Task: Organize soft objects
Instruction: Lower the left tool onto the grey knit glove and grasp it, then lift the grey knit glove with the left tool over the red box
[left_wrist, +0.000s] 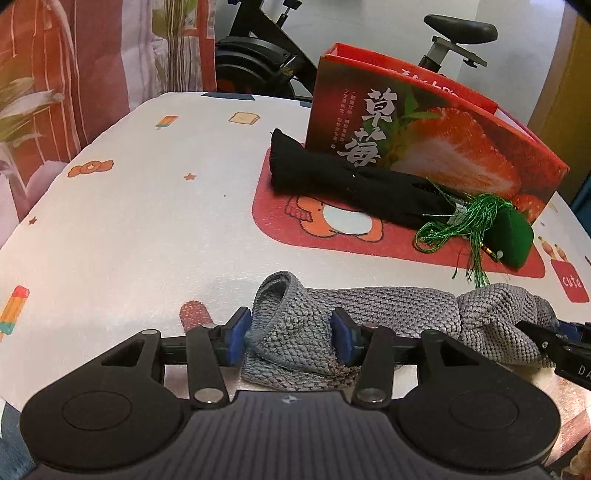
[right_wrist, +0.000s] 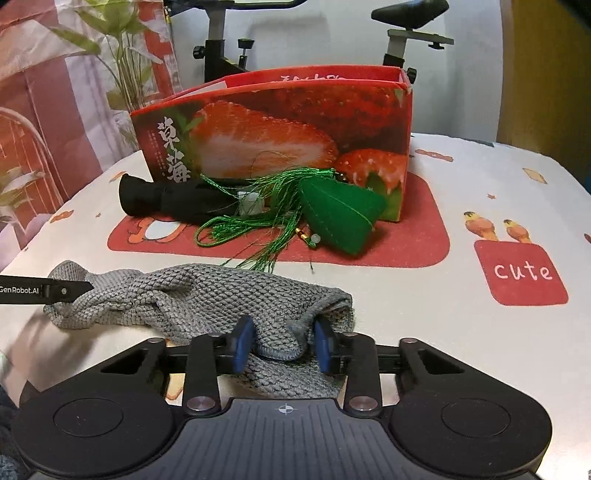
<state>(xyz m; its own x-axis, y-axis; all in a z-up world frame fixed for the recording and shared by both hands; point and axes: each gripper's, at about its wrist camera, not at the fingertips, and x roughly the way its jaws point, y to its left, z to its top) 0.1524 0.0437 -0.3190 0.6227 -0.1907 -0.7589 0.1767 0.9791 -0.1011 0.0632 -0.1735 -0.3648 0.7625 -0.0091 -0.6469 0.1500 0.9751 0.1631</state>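
1. A grey knitted sock (left_wrist: 369, 317) is lying stretched sideways along the near edge of the tabletop (left_wrist: 147, 206), which is wearing a white cover printed with small sweets and a red cartoon patch.
2. The left gripper (left_wrist: 291, 334) is sitting at 6 o'clock in the left wrist view, its blue-padded fingers (left_wrist: 238, 334) standing on either side of the sock's open cuff end; the pads are resting against the knit, but whether they are pressing on it I cannot tell.
3. The right gripper (right_wrist: 282, 345) is sitting at 6 o'clock in the right wrist view, and its fingers (right_wrist: 243, 343) are pinching a bunched fold at the other end of the sock, gripping it.
4. The tip of each gripper is showing in the other's view: at 3 o'clock from the left wrist, at 9 o'clock from the right wrist.
5. Beyond the sock, toward 12 o'clock, a rolled black cloth (left_wrist: 332, 181) is lying against the foot of a red strawberry box (right_wrist: 280, 129), which is standing open-topped on the red patch.
6. A green stuffed charm (right_wrist: 341, 218) with a green tassel (right_wrist: 258, 218) is resting just beside the black cloth, in front of the box, with tassel threads trailing toward the sock.
7. Behind the tabletop, an exercise bike (left_wrist: 460, 26) and a patterned curtain (left_wrist: 74, 74) are showing.
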